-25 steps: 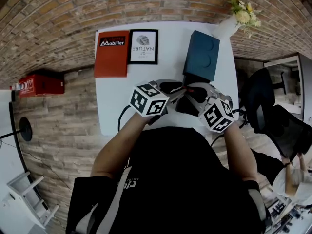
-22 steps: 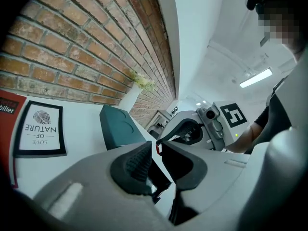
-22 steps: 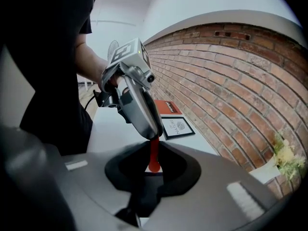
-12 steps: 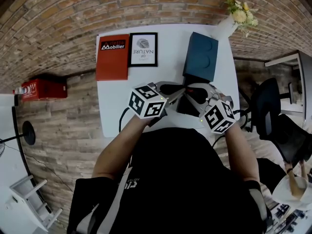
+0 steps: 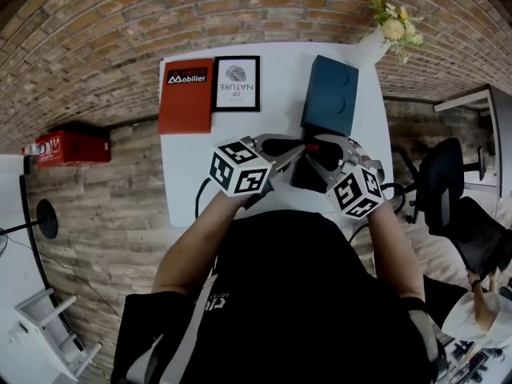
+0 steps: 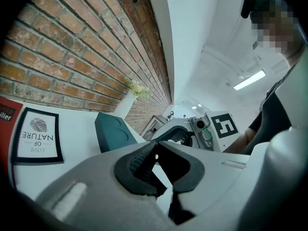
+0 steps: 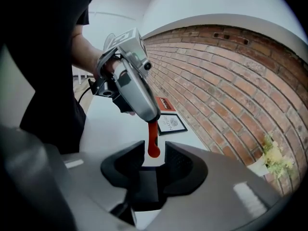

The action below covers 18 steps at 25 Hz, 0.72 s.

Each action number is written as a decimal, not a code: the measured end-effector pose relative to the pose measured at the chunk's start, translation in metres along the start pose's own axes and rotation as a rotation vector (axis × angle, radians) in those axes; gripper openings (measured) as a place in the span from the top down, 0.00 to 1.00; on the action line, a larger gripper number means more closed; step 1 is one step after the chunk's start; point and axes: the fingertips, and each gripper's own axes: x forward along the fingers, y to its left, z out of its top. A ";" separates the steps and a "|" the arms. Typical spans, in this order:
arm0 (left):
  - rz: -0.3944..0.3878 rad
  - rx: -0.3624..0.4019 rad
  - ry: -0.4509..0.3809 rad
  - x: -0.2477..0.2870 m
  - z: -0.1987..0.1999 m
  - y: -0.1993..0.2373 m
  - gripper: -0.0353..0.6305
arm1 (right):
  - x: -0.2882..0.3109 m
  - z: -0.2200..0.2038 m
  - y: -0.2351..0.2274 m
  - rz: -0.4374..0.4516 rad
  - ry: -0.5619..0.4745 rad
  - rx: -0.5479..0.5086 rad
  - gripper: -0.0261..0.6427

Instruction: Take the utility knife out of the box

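Red utility knife (image 7: 153,138) was already clear of the teal box (image 5: 330,93): up in the air on the near side of the box, toward the person, not touching it. Extraction itself looked done to me; the step in hand read as a hand-to-hand transfer. On the left gripper (image 6: 155,150) the jaws had just been closing and were pressed together on one end of the knife. The right gripper view showed the red body sticking out of its nose and hanging down. In its own view the pads met at the tips and no red showed, so the pinch was on a thin part. On the right gripper (image 7: 154,153) the jaws had just been opening and stood spread wide. The knife's rounded free end sat in the gap between the pads, touching neither as far as I could tell. So the load was on the left only. Box stood on the white table (image 5: 186,174), beyond both grippers; couldn't tell if its lid was open. Dark thing (image 5: 304,173) lay just nearer than the box, under the grippers, unidentified. Left to do, my guess: back the right off, then move the knife well away from the box.
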 end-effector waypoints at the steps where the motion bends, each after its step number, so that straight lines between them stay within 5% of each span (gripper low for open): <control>1: -0.004 -0.003 -0.004 -0.001 0.001 -0.001 0.92 | 0.001 -0.001 -0.001 -0.004 0.008 0.004 0.77; 3: -0.010 -0.006 -0.010 -0.002 0.003 -0.002 0.92 | 0.001 -0.002 -0.001 -0.010 0.012 0.014 0.84; 18: -0.062 0.036 0.037 -0.005 -0.005 -0.014 0.91 | -0.008 0.009 0.010 0.021 -0.015 -0.072 0.86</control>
